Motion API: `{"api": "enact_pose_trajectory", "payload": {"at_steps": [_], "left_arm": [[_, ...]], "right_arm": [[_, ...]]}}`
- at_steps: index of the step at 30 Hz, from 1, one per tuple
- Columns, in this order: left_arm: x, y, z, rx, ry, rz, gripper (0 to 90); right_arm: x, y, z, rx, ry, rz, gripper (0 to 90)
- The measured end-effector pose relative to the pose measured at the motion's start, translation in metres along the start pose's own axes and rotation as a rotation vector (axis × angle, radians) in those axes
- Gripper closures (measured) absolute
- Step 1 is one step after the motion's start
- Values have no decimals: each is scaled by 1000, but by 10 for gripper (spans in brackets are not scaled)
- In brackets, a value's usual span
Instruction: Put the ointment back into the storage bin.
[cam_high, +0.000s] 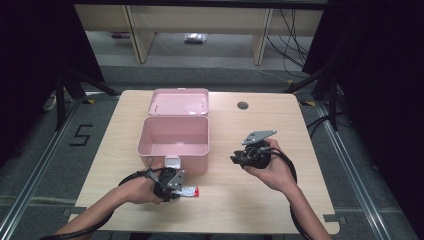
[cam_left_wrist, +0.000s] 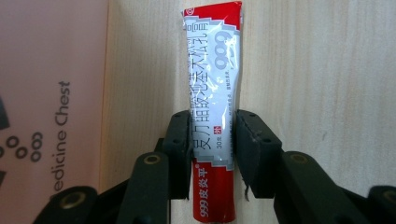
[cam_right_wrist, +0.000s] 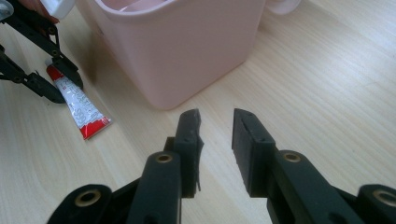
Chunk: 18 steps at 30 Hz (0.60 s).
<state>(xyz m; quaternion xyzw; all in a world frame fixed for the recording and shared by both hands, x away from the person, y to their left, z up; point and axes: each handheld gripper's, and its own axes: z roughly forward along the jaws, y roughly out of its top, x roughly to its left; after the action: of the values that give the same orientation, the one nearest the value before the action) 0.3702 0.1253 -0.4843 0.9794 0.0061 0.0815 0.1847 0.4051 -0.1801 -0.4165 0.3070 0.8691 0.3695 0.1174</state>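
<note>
A red and white ointment tube (cam_left_wrist: 214, 93) lies flat on the wooden table (cam_high: 240, 200), just in front of an open pink medicine chest (cam_high: 141, 135). My left gripper (cam_left_wrist: 214, 116) straddles the tube's middle, and both pads touch its sides. From above, that left gripper (cam_high: 181, 190) is low at the chest's front left, with the tube (cam_high: 190, 191) sticking out to its right. My right gripper (cam_high: 235, 159) is held above the table to the right of the chest, pointing left. Its jaws (cam_right_wrist: 216, 114) stand apart with nothing between them. Beyond them I see the tube (cam_right_wrist: 84, 109) and the left gripper (cam_right_wrist: 67, 89).
The chest's lid (cam_high: 179, 101) is folded back and lies open behind it. A white latch (cam_high: 173, 162) hangs on its front wall. The chest's side (cam_left_wrist: 46, 70) carries printed lettering. A cable hole (cam_high: 242, 105) sits at the table's far right.
</note>
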Motion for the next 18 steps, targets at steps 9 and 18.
{"api": "enact_pose_trajectory", "payload": {"at_steps": [9,18], "left_arm": [[0,-2,1,-24,-39,-36,690],[-1,-3,-2,-42,-70,-24,714]], "right_arm": [[1,0,0,1,6,25,725],[0,1,-2,23,4,26,726]]}}
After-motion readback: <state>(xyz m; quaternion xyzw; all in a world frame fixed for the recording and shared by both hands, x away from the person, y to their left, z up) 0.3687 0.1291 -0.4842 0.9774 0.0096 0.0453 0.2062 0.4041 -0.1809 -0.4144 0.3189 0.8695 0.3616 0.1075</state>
